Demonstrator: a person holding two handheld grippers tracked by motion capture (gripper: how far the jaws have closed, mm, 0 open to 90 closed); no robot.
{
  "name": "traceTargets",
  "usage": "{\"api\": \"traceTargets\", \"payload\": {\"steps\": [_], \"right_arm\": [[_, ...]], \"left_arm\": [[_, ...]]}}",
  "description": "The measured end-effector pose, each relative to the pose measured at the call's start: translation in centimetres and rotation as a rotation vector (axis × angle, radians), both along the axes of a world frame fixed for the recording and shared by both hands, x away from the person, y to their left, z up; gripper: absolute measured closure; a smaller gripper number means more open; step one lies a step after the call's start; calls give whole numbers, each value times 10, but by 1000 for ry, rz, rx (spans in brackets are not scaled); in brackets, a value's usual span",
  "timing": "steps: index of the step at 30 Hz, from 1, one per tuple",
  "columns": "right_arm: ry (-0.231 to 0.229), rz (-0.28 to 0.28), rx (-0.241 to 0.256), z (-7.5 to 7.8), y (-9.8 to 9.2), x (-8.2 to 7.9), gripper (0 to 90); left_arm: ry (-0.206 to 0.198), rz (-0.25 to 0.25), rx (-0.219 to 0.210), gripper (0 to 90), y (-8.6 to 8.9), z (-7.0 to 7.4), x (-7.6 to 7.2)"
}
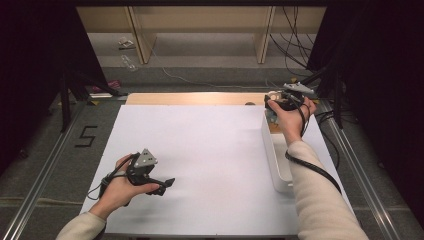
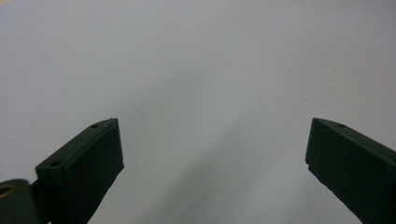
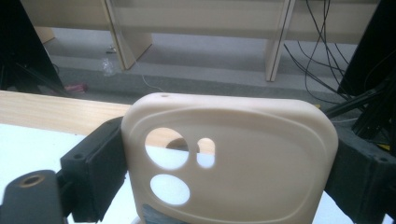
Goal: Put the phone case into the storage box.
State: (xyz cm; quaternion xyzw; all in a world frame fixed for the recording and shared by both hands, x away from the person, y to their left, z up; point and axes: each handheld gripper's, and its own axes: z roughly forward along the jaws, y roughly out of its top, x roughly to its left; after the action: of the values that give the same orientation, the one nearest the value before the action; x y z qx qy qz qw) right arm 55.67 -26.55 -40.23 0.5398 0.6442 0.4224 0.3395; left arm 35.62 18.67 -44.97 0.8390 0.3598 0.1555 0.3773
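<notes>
Over on the left, the left hand-held gripper (image 1: 162, 184) is hovering low over the white bench (image 1: 210, 165), jaws spread wide apart with nothing between them, forearm coming in from the near edge and angling inward. On the right, the other arm is stretching way out to the far end of the white bin (image 1: 278, 165), and the right hand-held gripper (image 3: 224, 172) is clamping a cream phone case (image 3: 229, 158) by its sides, holding it upright above that end.

Both arms extended, grippers well apart.
Left gripper (image 1: 167, 183) held low, jaws spread wide and empty; right gripper (image 1: 272, 107) reached far forward, jaws clamped tight.
</notes>
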Motion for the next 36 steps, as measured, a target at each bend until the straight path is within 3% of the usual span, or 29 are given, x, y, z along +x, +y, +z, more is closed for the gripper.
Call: {"api": "traceTargets", "payload": {"steps": [7, 36], "right_arm": [[-4, -7, 23, -2, -2, 2, 9], [-21, -57, 29, 19, -4, -14, 47]], "left_arm": [[1, -1, 4, 36, 0, 0, 0], [-1, 0, 1, 36, -1, 0, 0]]}}
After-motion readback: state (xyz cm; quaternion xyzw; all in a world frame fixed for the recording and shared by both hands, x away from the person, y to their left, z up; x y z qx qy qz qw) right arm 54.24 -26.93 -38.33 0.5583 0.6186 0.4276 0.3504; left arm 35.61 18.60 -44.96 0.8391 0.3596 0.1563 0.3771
